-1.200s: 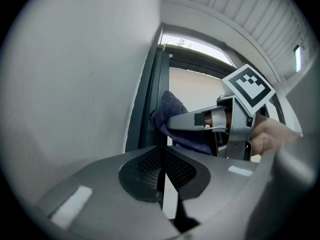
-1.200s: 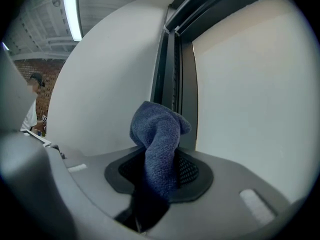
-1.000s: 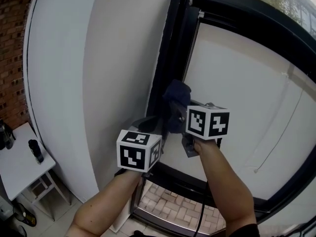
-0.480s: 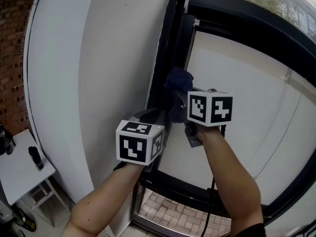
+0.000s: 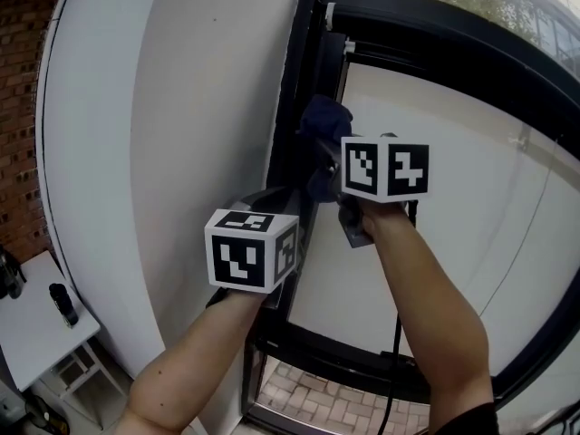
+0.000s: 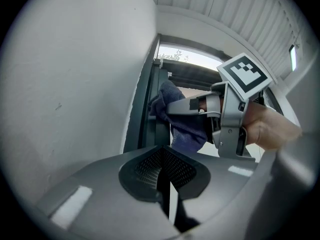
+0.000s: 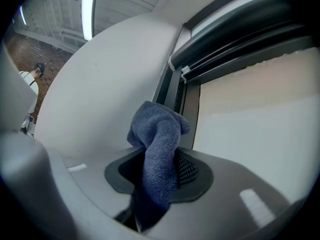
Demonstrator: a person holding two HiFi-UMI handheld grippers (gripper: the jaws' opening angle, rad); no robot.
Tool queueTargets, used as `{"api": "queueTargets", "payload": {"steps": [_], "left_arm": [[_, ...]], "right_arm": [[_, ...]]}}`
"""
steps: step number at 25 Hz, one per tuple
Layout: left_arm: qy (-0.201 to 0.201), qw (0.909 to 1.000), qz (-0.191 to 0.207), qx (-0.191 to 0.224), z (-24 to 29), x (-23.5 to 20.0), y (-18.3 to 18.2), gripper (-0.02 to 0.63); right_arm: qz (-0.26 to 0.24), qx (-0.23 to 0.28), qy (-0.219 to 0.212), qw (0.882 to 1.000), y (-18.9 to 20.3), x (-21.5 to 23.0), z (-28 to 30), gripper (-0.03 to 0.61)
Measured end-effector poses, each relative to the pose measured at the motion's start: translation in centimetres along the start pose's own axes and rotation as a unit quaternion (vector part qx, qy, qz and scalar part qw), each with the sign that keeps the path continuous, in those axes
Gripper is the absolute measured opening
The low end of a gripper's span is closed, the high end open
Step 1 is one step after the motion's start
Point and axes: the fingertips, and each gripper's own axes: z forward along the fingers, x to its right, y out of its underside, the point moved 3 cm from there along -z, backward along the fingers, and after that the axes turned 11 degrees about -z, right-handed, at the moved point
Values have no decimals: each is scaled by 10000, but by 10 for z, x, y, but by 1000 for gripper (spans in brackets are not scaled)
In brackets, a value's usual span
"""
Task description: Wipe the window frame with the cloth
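right gripper [image 7: 156,180] clamps cloth [image 7: 159,134] | left gripper [image 6: 163,173] jaws together, empty | head view: cloth against window frame [image 5: 301,71]

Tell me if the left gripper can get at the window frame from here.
Probably yes. The left gripper, shut and empty, points at the window frame with nothing between; the right gripper and its cloth sit higher up.

Small white table [image 5: 36,323], sitting in the lower left corner of the head view, its white legs standing on a pale floor [image 5: 54,390]. One dark upright cylinder [image 5: 62,304] is standing on the tabletop near the right edge. A second dark item [image 5: 7,275] is standing at the far left edge, partly cut off by the picture border and too small to identify.
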Motion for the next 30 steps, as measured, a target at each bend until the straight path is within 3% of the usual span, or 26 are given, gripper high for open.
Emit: {"api": "queueTargets", "payload": {"steps": [13, 22, 30], "left_arm": [[79, 9998, 71, 173, 23, 0, -39, -6], [131, 9995, 116, 244, 37, 2, -57, -6], [115, 9992, 221, 327, 35, 0, -69, -6]], "right_arm": [[-80, 229, 70, 9997, -51, 24, 10, 135], [-221, 621, 508, 9965, -105, 57, 5, 135], [-191, 760, 555, 9954, -117, 59, 9, 135]]}}
